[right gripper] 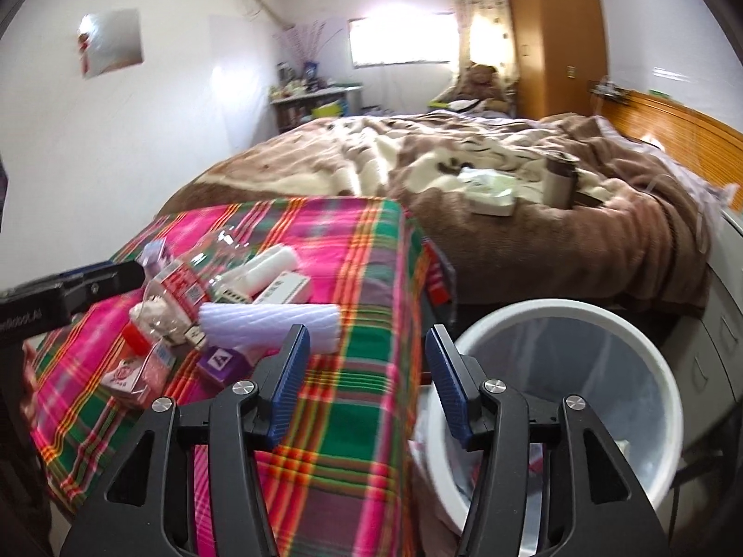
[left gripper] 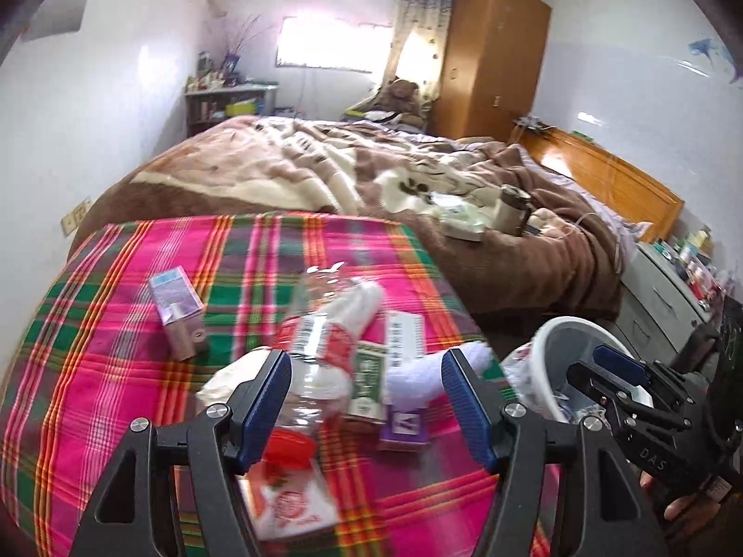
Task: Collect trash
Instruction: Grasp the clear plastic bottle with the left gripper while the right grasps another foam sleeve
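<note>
Both jaws are spread wide, holding nothing. Left gripper (left gripper: 364,399) is nearer the clear plastic bottle with red cap (left gripper: 309,371), whose long axis runs lengthwise between them; right gripper (right gripper: 367,380) hangs by the white round bin (right gripper: 650,348).

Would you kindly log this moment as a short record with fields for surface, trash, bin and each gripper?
surface: plaid cloth covering a table beside the bed
trash: clear plastic bottle with red cap, lying among small cartons, including a purple carton apart to the left
bin: white bin, clear liner, beside the table
left gripper: open, over the bottle, touching nothing
right gripper: open, empty, at the table edge by the bin
</note>
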`<act>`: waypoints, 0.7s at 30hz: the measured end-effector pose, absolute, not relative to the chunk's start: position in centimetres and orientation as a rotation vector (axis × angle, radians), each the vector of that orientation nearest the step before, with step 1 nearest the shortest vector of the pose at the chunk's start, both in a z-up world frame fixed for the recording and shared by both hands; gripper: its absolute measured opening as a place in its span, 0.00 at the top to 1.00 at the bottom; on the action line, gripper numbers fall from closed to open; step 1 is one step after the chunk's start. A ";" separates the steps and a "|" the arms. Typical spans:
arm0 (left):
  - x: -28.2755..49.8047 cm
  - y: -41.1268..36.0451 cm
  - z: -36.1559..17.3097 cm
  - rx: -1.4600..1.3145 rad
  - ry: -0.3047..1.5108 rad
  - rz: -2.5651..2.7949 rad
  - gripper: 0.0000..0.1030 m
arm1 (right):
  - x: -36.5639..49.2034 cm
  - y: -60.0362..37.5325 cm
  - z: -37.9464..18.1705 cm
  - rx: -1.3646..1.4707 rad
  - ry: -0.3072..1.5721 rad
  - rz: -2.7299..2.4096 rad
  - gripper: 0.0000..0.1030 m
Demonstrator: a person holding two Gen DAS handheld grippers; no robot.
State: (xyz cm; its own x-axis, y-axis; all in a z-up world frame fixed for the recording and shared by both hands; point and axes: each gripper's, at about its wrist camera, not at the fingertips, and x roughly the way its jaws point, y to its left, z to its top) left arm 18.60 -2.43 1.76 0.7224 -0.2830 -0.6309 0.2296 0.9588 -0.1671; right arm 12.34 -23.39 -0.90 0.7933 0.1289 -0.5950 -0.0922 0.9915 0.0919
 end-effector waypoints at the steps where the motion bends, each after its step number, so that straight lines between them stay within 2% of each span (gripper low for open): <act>1: 19.0 -1.9 1.5 -0.093 0.720 -0.271 0.35 | 12.5 -23.1 -1.0 0.053 0.648 0.127 0.48; 9: 21.7 -0.7 0.5 -0.087 0.752 -0.268 0.35 | 14.8 -21.1 -1.5 0.060 0.678 0.235 0.44; 19: 25.3 -1.7 -1.4 -0.052 0.838 -0.297 0.35 | 16.6 -18.2 -2.3 -0.163 0.690 0.359 0.43; 21: 26.0 -1.7 -2.0 -0.061 0.866 -0.304 0.35 | 16.6 -17.9 -2.5 -0.185 0.686 0.391 0.38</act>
